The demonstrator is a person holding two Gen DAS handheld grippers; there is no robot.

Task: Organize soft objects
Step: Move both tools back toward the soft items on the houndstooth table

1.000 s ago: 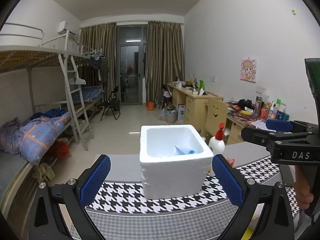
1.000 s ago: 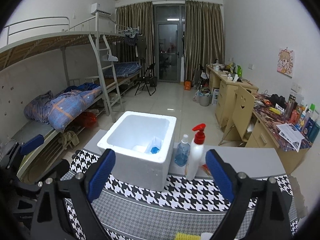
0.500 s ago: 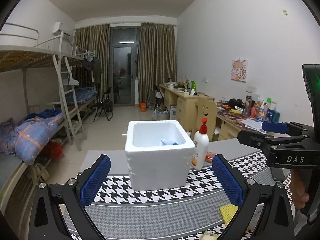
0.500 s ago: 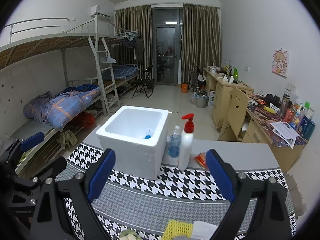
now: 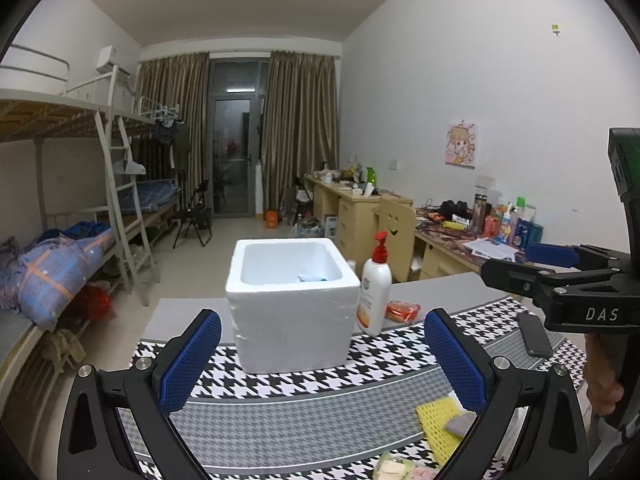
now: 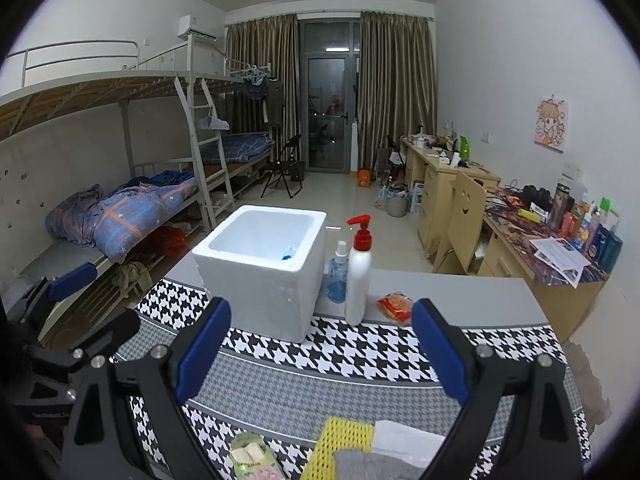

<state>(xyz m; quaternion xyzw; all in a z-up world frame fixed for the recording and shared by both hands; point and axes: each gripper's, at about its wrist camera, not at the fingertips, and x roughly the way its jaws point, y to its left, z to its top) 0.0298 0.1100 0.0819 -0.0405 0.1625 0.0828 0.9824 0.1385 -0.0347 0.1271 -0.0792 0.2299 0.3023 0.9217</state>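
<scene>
Left claw (image 5: 322,358): wide, holding nothing, above the near part of the table (image 5: 304,420).
Right claw (image 6: 320,348): wide, holding nothing, above the same houndstooth cloth.
Near edge: yellow sponge (image 6: 344,444), grey cloth (image 6: 372,466), white pad (image 6: 408,438) and a green packet (image 6: 256,460) lie close together just under the right claw.
Phone (image 5: 534,334): flat on the cloth to the right, below the other claw's body; seen only from the left wrist.
Box (image 5: 292,300): white foam, open top, upright mid-table, straight ahead of both claws; a blue item (image 5: 314,278) lies inside at the far right.
Pump bottle (image 5: 376,286): white, red pump, upright just right of the box.
Spray bottle (image 6: 338,274): blue, between box and pump bottle; only the right wrist shows it, since the pump bottle hides it from the left.
Orange packet (image 5: 402,311): on the grey strip right of the pump bottle.
Beyond the table: bunk bed (image 6: 132,216) on the left, desks (image 6: 452,184) and chair along the right wall, curtains (image 6: 396,92) at the far end.
</scene>
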